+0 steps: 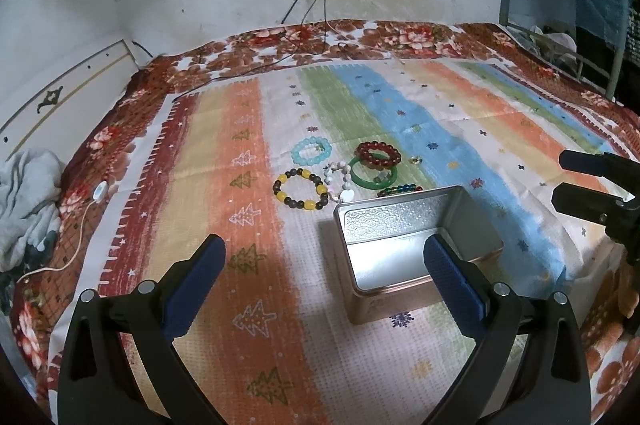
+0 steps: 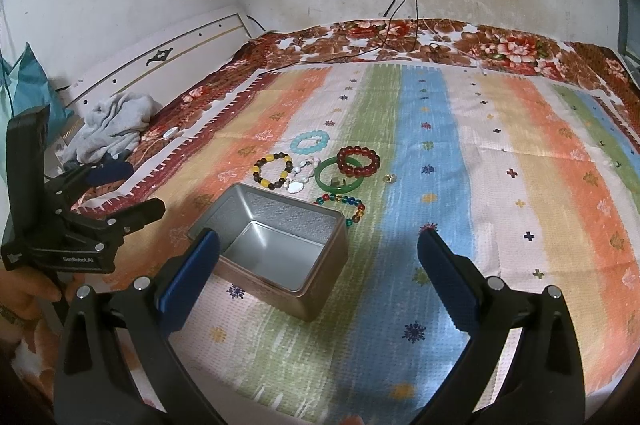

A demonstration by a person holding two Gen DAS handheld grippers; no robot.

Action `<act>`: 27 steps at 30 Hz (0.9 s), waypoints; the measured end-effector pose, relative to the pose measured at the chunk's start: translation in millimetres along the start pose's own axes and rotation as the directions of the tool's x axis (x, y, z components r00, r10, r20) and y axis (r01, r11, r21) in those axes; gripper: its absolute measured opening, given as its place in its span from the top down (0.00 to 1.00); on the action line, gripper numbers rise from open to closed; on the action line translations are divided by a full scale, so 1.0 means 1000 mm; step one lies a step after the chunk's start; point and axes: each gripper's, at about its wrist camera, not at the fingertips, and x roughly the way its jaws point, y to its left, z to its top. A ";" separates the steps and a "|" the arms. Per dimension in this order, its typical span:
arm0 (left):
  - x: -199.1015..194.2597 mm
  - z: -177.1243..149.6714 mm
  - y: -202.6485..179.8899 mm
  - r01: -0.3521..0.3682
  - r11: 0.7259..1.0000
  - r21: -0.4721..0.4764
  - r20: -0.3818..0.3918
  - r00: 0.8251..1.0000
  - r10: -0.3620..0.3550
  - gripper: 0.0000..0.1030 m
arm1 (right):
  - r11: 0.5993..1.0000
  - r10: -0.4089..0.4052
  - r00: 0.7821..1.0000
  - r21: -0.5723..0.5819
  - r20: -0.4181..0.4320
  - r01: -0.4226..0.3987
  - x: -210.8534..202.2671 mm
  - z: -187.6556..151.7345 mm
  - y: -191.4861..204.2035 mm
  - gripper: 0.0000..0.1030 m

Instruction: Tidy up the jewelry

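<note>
Hovering wide open: both hand-held grippers (image 1: 325,257) (image 2: 319,249) above the bed.
Pinch one bracelet (image 2: 358,161) cleanly at center frame, then drop it into the empty tin (image 2: 276,245).

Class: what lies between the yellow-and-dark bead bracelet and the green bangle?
The white bead bracelet lies between the yellow-and-dark bracelet and the green bangle; the right wrist view shows it best.

We find both wrist views high, angled down toward the wall — sharing the open tin (image 1: 412,245) (image 2: 276,245) and bracelets beyond.
</note>
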 end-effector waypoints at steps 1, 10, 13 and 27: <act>0.000 0.000 0.000 -0.002 1.000 -0.002 -0.004 1.000 0.002 0.05 | 1.000 0.003 1.000 0.002 -0.002 -0.003 -0.001 0.001 -0.001 0.05; 0.002 0.000 0.000 -0.013 1.000 -0.006 -0.029 0.999 0.013 0.05 | 1.000 0.008 1.000 -0.011 -0.019 -0.008 0.004 0.000 0.000 0.05; 0.003 0.002 0.001 -0.023 1.000 -0.005 -0.037 0.999 0.023 0.05 | 1.000 0.009 1.000 -0.017 -0.025 -0.009 0.006 0.000 0.002 0.05; 0.021 0.017 0.012 -0.034 0.999 -0.031 -0.071 0.997 0.032 0.05 | 1.000 -0.001 0.999 0.016 -0.034 0.002 0.016 0.014 -0.008 0.05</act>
